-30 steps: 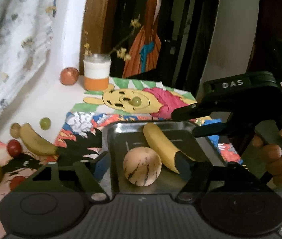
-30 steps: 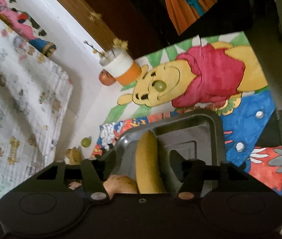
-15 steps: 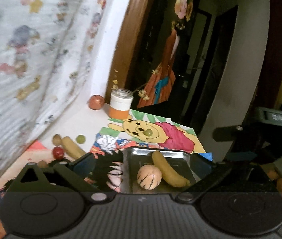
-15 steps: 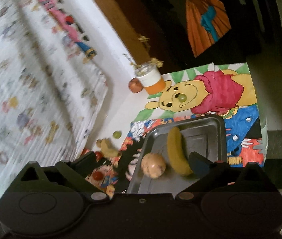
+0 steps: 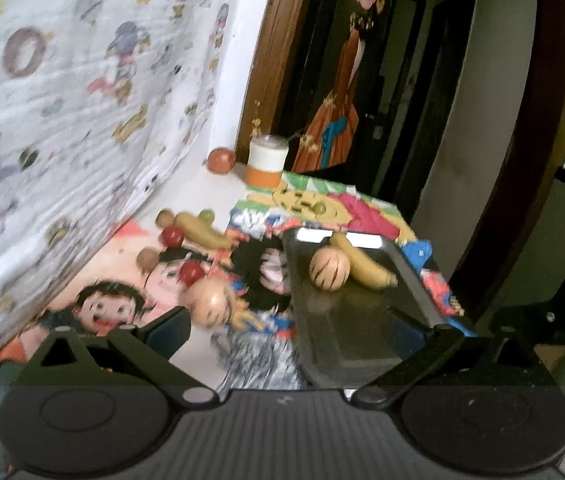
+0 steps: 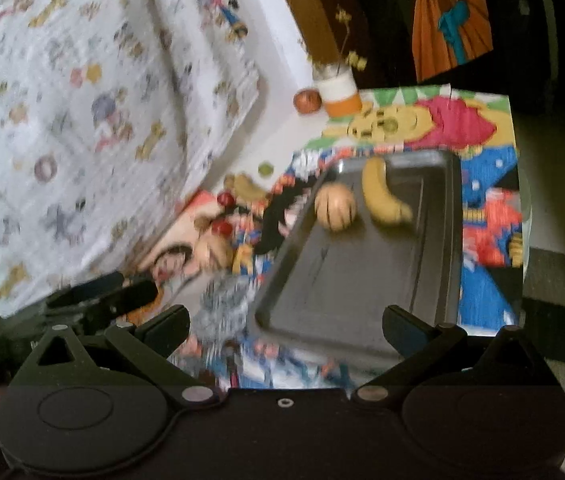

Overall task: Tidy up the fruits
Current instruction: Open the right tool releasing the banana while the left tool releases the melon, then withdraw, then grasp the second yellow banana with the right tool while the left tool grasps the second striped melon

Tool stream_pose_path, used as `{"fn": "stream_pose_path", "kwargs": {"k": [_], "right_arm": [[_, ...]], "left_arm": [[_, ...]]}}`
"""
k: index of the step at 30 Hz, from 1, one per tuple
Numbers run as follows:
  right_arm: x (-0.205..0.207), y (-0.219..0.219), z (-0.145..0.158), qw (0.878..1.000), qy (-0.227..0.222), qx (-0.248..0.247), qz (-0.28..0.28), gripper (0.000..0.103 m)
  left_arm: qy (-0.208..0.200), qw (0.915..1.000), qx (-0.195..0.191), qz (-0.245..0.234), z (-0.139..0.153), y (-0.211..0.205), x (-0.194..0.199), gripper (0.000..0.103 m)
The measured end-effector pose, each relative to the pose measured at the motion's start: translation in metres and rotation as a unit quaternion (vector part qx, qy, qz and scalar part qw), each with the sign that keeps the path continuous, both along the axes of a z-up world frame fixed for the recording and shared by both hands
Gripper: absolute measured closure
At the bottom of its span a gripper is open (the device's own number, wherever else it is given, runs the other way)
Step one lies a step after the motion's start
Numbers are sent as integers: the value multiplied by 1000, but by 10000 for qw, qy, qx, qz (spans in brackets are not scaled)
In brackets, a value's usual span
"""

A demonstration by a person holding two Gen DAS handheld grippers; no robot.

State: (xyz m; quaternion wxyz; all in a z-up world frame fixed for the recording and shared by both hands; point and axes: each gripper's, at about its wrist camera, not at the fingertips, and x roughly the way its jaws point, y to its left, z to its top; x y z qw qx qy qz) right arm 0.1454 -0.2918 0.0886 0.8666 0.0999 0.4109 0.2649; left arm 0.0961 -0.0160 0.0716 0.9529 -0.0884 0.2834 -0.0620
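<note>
In the left wrist view the left gripper is seen at the bottom of the frame with its jaws spread wide and nothing between them. The right gripper is likewise seen low in the right wrist view, jaws fully apart and empty.

Beyond both grippers a dark metal tray is laid on colourful cartoon mats. At the far end of the tray a round striped fruit is placed just beside a banana; in the right wrist view the same pair is found in the upper middle of the frame, the striped fruit left of the banana.

Left of the tray, loose fruit is scattered on the mats: a second striped fruit nearest the left jaw, two red round fruits, a brown one, a second banana and a green grape. Another grape is seen on the yellow bear picture.

At the back, an apple is set beside a white and orange jar holding dried stems. A patterned white cloth fills the upper left.
</note>
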Motion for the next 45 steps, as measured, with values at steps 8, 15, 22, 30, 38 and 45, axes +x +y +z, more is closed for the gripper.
{"fn": "stream_pose_path", "kwargs": {"k": [8, 15, 22, 30, 38, 45], "right_arm": [[-37, 11, -32, 9977, 462, -412, 282, 0], [-54, 24, -56, 9913, 942, -706, 592, 0], [-55, 41, -57, 9900, 985, -699, 729, 0], [-34, 69, -49, 9905, 817, -693, 865, 0], [-7, 96, -44, 9897, 761, -757, 952, 0], [28, 106, -25, 9932, 482, -759, 742, 1]], "left_arm": [[348, 9993, 160, 2, -20, 18, -25, 0], [533, 9981, 273, 136, -31, 36, -43, 0], [597, 9974, 407, 77, -33, 41, -49, 0], [583, 9969, 521, 77, -33, 48, -46, 0], [571, 9972, 452, 166, -38, 67, -29, 0], [425, 9981, 438, 98, -43, 73, -6, 0]]}}
